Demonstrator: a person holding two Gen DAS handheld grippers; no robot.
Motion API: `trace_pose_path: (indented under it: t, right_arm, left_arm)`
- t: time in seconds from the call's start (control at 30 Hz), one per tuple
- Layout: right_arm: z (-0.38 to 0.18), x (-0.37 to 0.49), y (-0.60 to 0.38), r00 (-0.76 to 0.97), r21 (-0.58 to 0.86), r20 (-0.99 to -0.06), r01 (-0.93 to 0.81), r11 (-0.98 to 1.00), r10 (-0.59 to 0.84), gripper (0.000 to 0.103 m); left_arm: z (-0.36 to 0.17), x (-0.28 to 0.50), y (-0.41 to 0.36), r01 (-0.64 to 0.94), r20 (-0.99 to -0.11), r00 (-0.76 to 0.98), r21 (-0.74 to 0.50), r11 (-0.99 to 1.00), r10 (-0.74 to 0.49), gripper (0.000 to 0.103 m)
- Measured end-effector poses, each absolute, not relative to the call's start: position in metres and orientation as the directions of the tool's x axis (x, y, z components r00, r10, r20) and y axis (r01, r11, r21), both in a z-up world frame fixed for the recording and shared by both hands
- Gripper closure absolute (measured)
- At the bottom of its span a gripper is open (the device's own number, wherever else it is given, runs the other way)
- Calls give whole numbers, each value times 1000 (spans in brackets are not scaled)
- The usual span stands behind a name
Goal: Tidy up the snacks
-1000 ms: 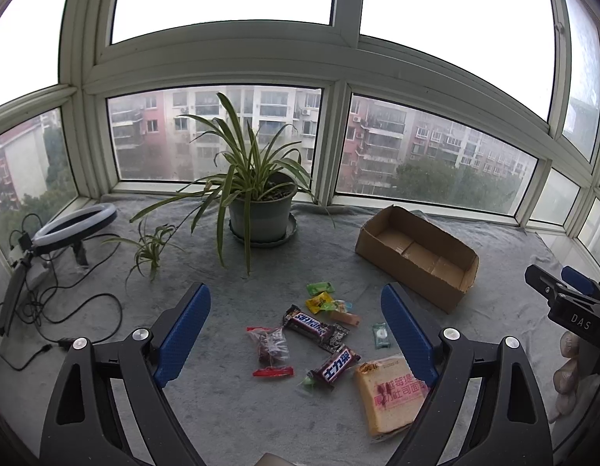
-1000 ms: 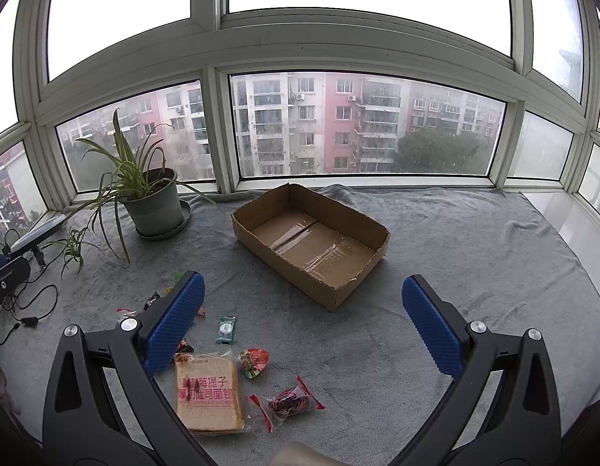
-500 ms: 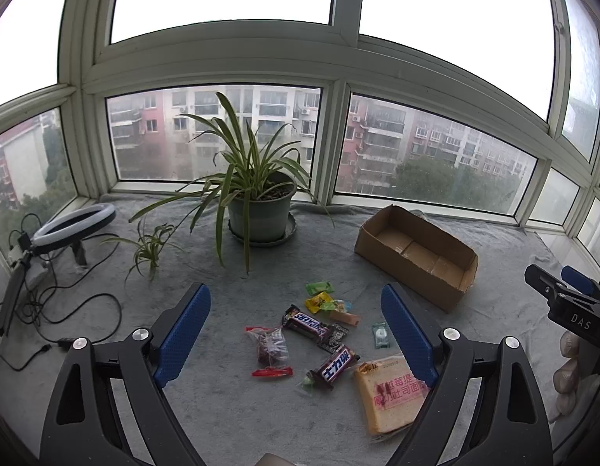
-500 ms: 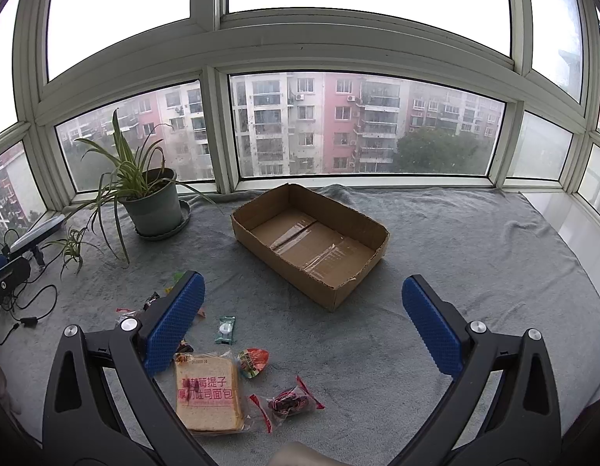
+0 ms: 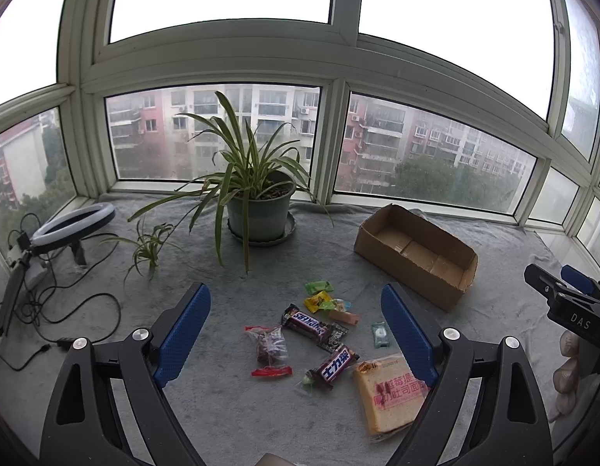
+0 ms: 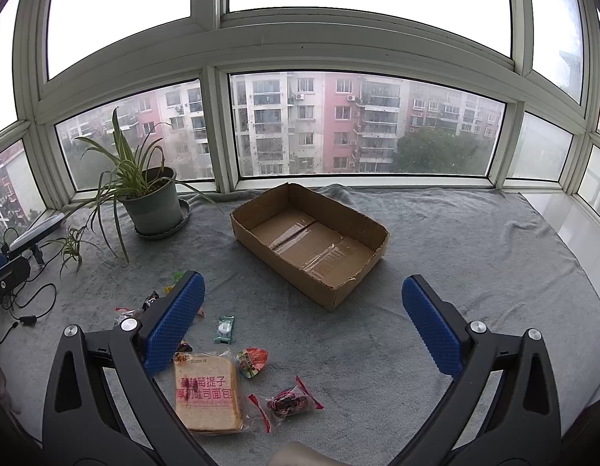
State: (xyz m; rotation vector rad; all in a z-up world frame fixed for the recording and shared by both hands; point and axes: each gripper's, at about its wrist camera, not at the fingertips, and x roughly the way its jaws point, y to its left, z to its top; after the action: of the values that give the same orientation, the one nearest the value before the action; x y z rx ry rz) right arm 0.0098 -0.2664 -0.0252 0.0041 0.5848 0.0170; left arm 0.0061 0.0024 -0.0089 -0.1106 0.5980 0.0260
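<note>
Several snacks lie on the grey cloth: a bagged toast loaf, two dark chocolate bars, a clear bag with red ends, small yellow and green packets, a small green sachet and a red-orange packet. An empty cardboard box sits beyond them. My left gripper hangs open above the pile. My right gripper is open, over bare cloth in front of the box. The right gripper's body shows at the left view's right edge.
A potted spider plant stands at the back by the windows, with a small offshoot. A ring light with cables lies at far left. A white ledge borders the cloth on the right.
</note>
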Motion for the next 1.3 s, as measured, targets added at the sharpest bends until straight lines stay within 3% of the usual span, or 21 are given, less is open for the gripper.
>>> trace_pose_path:
  t: [0.57, 0.8, 1.1, 1.3]
  right_arm:
    - [-37, 15, -266, 817, 18, -575, -37, 999, 41, 0]
    - [-71, 25, -285, 739, 202, -629, -143, 969, 240, 0]
    - [-114, 35, -286, 627, 241, -724, -162, 957, 288, 0]
    - [-136, 40, -275, 534, 318, -755, -207, 925, 379, 13]
  left_arm:
    - [-18, 6, -5, -42, -587, 809, -105, 994, -28, 13]
    - [-49, 20, -2, -1, -672, 727, -209, 978, -143, 13]
    - [-92, 32, -13, 32, -756, 600, -302, 953, -260, 13]
    - [-111, 37, -20, 55, -777, 538, -357, 933, -329, 15]
